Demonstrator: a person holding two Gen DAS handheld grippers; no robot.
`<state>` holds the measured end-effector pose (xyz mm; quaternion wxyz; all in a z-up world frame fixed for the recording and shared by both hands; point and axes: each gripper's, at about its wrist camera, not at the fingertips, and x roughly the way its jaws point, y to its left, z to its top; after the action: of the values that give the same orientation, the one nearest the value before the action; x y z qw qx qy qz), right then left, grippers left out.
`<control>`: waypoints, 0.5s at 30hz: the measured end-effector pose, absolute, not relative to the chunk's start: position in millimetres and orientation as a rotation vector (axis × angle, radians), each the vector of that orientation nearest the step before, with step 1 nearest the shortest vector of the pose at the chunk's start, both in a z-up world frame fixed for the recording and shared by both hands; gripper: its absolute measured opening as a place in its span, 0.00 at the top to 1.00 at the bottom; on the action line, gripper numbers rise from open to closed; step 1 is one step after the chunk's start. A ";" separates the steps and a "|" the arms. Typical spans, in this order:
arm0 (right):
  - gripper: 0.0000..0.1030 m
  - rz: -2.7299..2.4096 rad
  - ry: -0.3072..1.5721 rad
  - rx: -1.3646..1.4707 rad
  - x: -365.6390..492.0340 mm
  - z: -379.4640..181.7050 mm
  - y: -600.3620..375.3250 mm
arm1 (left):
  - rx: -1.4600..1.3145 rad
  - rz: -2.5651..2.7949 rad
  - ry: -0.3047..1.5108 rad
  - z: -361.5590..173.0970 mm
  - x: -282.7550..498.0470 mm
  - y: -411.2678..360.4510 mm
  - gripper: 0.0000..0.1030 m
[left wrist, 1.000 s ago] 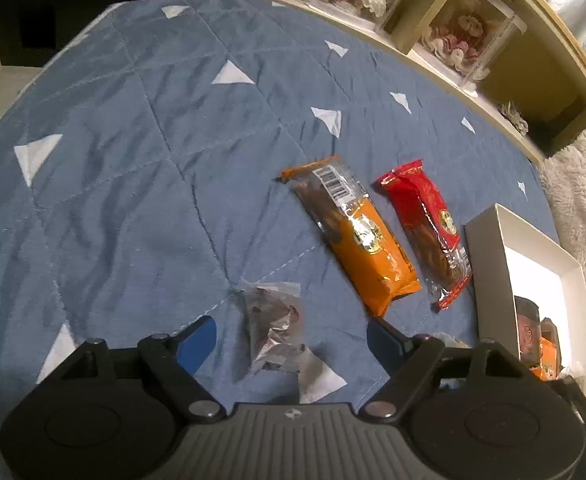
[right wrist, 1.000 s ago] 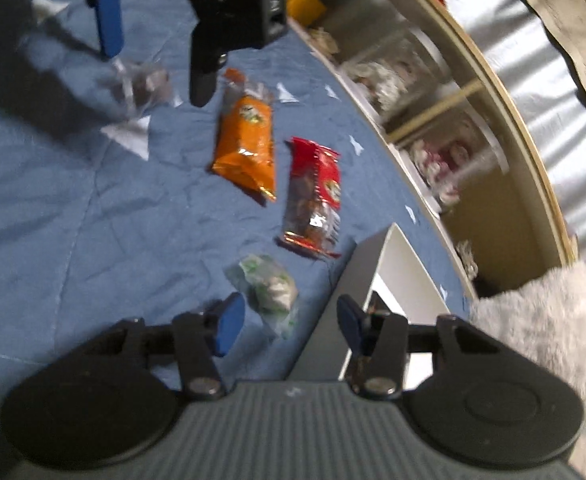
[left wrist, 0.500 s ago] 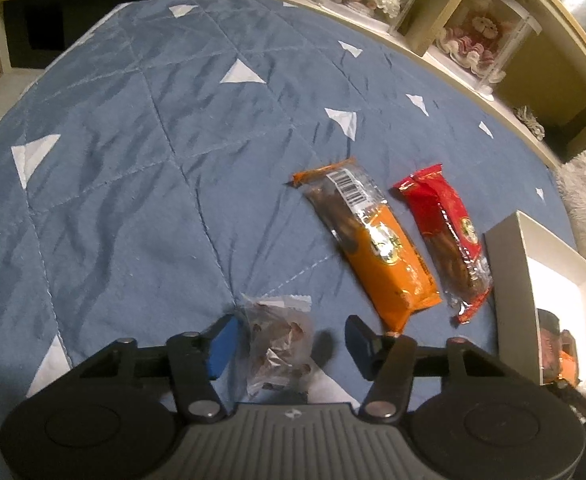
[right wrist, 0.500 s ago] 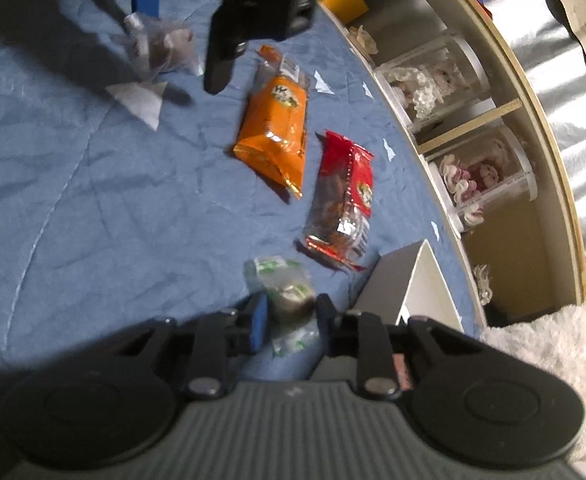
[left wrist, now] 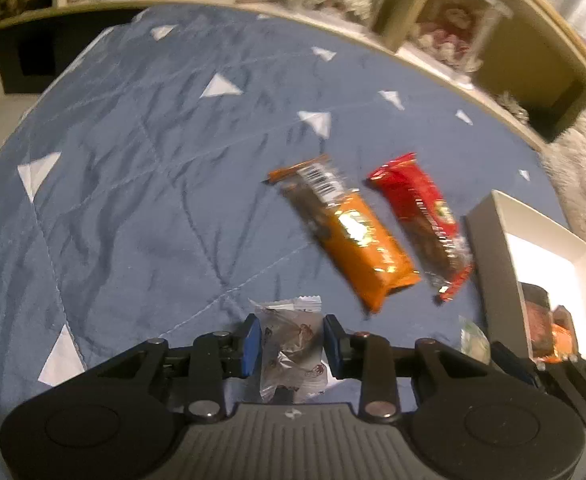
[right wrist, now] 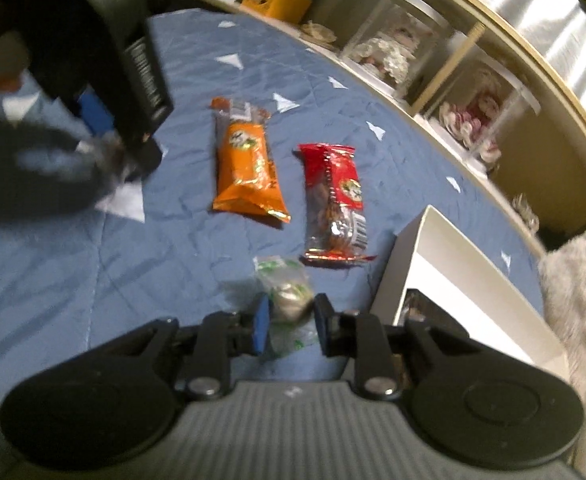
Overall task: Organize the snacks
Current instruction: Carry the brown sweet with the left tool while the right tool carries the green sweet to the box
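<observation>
My left gripper is shut on a small clear-wrapped brown snack lying on the blue quilt. An orange snack pack and a red snack pack lie side by side beyond it. In the right wrist view my right gripper is shut on a small clear packet with green print, lifted slightly off the quilt. The same orange pack and red pack lie ahead of it. A white box sits to the right with dark and orange snacks inside.
The left gripper's black body fills the upper left of the right wrist view. A curved wooden shelf with clear containers runs along the quilt's far edge. A fluffy white rug lies right of the box.
Both grippers have closed from open onto their small packets. The right gripper has rolled and risen slightly with the green-print packet. The left gripper stayed in place.
</observation>
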<state>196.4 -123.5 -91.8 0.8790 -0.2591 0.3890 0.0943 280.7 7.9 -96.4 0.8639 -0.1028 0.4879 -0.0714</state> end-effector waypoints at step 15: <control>0.72 0.183 0.802 -0.029 199.2 -34.0 -185.3 | -0.151 -0.190 0.857 -45.7 233.9 -10.9 0.66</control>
<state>199.2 -185.3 -34.0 0.9164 -0.0141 0.3899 0.0890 233.9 -10.9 -45.7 0.9025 -0.0729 0.4143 -0.0921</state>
